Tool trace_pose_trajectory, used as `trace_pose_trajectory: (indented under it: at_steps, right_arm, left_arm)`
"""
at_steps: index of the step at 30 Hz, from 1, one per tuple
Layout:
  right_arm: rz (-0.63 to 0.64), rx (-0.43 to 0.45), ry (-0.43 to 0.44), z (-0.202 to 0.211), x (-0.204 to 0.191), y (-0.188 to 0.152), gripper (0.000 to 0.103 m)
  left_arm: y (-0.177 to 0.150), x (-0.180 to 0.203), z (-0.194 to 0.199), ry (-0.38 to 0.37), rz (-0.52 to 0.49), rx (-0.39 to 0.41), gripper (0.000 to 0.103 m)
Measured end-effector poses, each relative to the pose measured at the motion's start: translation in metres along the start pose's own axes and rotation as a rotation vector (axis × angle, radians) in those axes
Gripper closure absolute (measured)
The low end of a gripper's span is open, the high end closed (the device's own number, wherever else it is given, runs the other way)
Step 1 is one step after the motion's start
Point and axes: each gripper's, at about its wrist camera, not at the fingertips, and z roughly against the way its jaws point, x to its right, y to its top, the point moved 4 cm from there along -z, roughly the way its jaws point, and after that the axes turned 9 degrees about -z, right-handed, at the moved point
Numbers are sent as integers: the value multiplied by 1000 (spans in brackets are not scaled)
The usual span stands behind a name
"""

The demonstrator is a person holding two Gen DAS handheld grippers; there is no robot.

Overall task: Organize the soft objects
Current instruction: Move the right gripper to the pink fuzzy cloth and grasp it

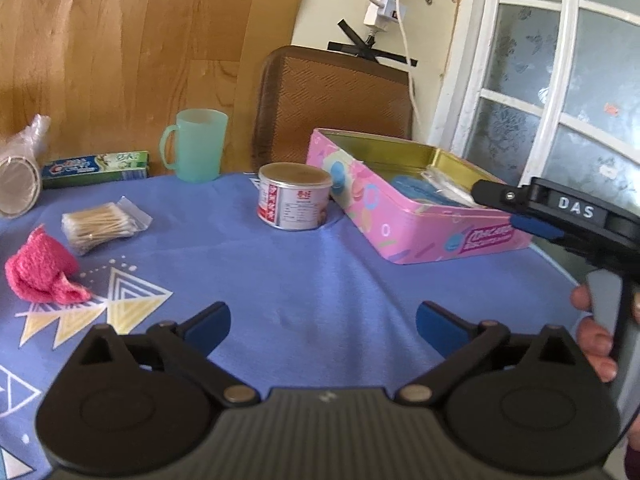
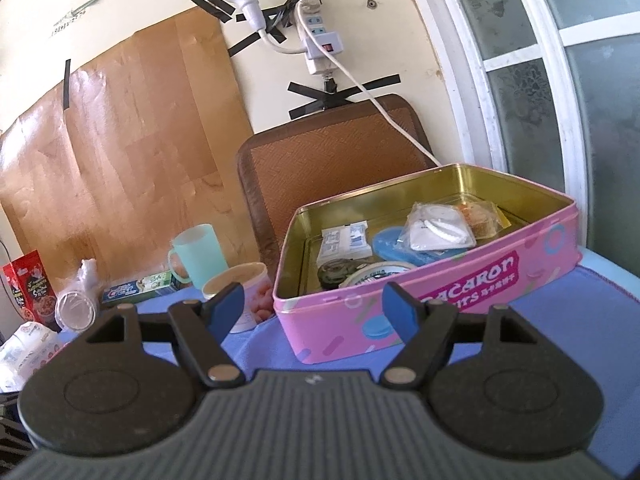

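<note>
My left claw (image 1: 323, 326) hangs released over the blue cloth on the surface (image 1: 280, 272), its blue-padded fingers spread wide with nothing between them. My right claw (image 2: 312, 310) is likewise released and empty, hovering just in front of the near wall of the pink tin (image 2: 440, 300); from the left wrist view I see it side-on at the right edge, its tip reaching over the tin's near right corner. To the left of my left claw lies the pink knitted cloth (image 1: 42, 274), crumpled on the blue cloth beside the yellow triangle print, and just behind it sits a clear bag of cotton swabs (image 1: 102, 226). Further in, near the middle, a short can (image 1: 294, 200) with a red and white label stands upright, just beside the tin's left corner. The tin is open, gold inside, and holds a white mask in a clear wrapper (image 2: 436, 230), a blue round pad (image 2: 394, 244), a small white packet (image 2: 344, 242), a roll of tape (image 2: 378, 272) and a dark item I cannot make out clearly. Beyond the can stand a pale green mug (image 1: 198, 144) and a toothpaste box (image 1: 96, 168) lying flat, with a sleeve of plastic cups (image 1: 18, 184) on its side at the far left. Behind everything a brown woven mat (image 1: 332, 100) leans against the wall.
</note>
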Motion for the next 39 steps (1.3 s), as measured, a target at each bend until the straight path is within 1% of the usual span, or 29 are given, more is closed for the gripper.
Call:
trace_pose_trajectory:
  at_steps: [3,6,10,13,16,18,20,22,24,25,26,27,28,29,31,32,35,37,39]
  right_arm:
    - [14,-6,14,-1,-6,-1,25]
    - [39,-15,30,-4,-15,-4,25]
    - [107,-42,77,-10,-38,-11,25]
    - [159,-87,131,-19,-61,-22,25]
    - [218,-168,209,-32,-89,-39,25]
    - [283,-225,271,-42,-112,-53,25]
    - [366,-274,340,-50,-139,-68,25]
    - [465,-316,418,-59,-169,-85,25]
    - [560,-347,475,-72,-197,-105,27]
    - [600,-364,491,-78,-209,-114,29]
    - [634,-391,503,-88,-222,-124,37]
    - [651,-419,514,-95,-230,-131,42]
    - [661,-452,525,-102,-237,-139,44]
    - [670,-484,533,-109,-245,-145,51]
    - [678,-526,536,-117,-251,-154,79]
    - [672,-533,532,-118,-250,-155,98]
    - [626,-537,543,-105,-236,-144,99]
    - [599,-539,541,-85,-218,-136,99]
    - [593,-528,536,-60,-191,-128,99]
  left_arm:
    - [-3,-4,5,-5,-1,20,0]
    - [-9,-14,13,9,-2,40,0]
    - [-19,-43,28,71,31,65,0]
    - [-30,-76,41,141,100,70,0]
    - [-42,-113,56,229,176,83,0]
    - [-51,-142,66,314,232,82,0]
    - [-60,-167,74,372,311,91,0]
    - [-66,-186,79,379,397,116,1]
    - [-72,-198,82,347,477,140,1]
    - [-73,-200,84,345,489,149,1]
    - [-74,-201,85,341,495,155,1]
    - [-72,-200,84,341,492,153,1]
    - [-72,-200,83,344,488,148,1]
    - [-71,-200,82,347,481,142,1]
    - [-70,-200,80,346,474,134,1]
    - [-70,-199,81,345,474,133,1]
    - [-73,-198,81,342,483,129,1]
    - [-73,-199,80,342,481,121,1]
    - [-71,-196,78,337,466,108,1]
